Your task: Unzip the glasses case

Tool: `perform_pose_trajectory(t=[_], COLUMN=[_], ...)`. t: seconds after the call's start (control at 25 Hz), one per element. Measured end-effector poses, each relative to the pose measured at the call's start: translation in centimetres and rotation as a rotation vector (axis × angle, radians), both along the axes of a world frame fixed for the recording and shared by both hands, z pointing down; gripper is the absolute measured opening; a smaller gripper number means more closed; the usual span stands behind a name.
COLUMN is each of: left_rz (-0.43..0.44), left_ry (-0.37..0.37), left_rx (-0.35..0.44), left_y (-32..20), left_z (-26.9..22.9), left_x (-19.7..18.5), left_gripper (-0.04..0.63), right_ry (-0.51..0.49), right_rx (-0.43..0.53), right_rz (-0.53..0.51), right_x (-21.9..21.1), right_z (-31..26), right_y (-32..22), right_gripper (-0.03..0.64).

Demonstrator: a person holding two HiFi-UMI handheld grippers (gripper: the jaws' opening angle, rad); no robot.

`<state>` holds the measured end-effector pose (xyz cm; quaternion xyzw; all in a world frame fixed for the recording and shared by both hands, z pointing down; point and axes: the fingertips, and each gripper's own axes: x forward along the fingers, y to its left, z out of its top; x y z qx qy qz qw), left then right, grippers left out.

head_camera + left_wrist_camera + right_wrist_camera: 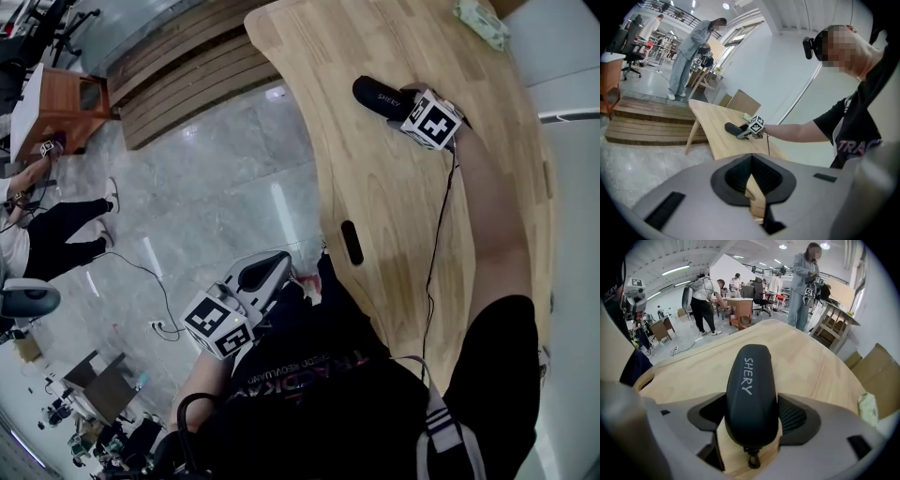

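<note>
L gripper (272, 267), lower left nr body: jaws shut, empty. Farther off, upper right on table (375, 187), R gripper (401, 105) clamps glasses case (377, 96) at its near end. Zip pull (751, 460) dangles there. Case looks still zipped, so unzipping is all left.

Place: open-plan lab or workshop hall.
Landmark: long wooden table (403, 187).
Beside and below it: polished grey floor (216, 169) with a loose cable (141, 272).
Beyond its far end: slatted wooden steps (647, 124).
Further off: small desk (740, 310), office chair (761, 296), people (705, 301) standing at work, gallery railing (764, 270).
Overhead: strip lights (675, 270) on a bare industrial ceiling.
</note>
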<state>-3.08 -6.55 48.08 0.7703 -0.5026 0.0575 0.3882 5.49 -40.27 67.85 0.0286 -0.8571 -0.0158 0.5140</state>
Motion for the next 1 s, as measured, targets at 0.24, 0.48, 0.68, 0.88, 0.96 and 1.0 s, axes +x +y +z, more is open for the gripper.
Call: perform_pose_trajectory(t=[0.24, 0.48, 0.68, 0.88, 0.96, 1.0], left_rz=[0.006, 0.019, 0.023, 0.047, 0.063, 0.073], left_ry=[-0.008, -0.024, -0.027, -0.025, -0.021, -0.017], left_rx=[0.003, 0.025, 0.038, 0.065, 0.078, 0.084], left_y=[0.1, 0.3, 0.3, 0.3, 0.3, 0.1], left_z=[0.1, -0.4, -0.3, -0.1, -0.1, 0.1], left_x=[0.1, 0.0, -0.5, -1.2, -1.6, -1.8], left_gripper=[0.012, 0.012, 0.012, 0.012, 0.012, 0.012], right_ry=[-0.016, -0.044, -0.078, -0.126, -0.164, -0.184], right_rx=[0.039, 0.038, -0.021, -0.017, -0.026, -0.031], right_rz=[0.014, 0.071, 0.120, 0.126, 0.148, 0.158], right_x=[-0.4, -0.8, -0.5, 0.1, 0.3, 0.3], right_z=[0.2, 0.3, 0.4, -0.7, -1.8, -2.2], right_y=[0.0, 0.0, 1.5, 3.3, 4.0, 4.2], right_gripper=[0.342, 0.348, 0.342, 0.337, 0.334, 0.334])
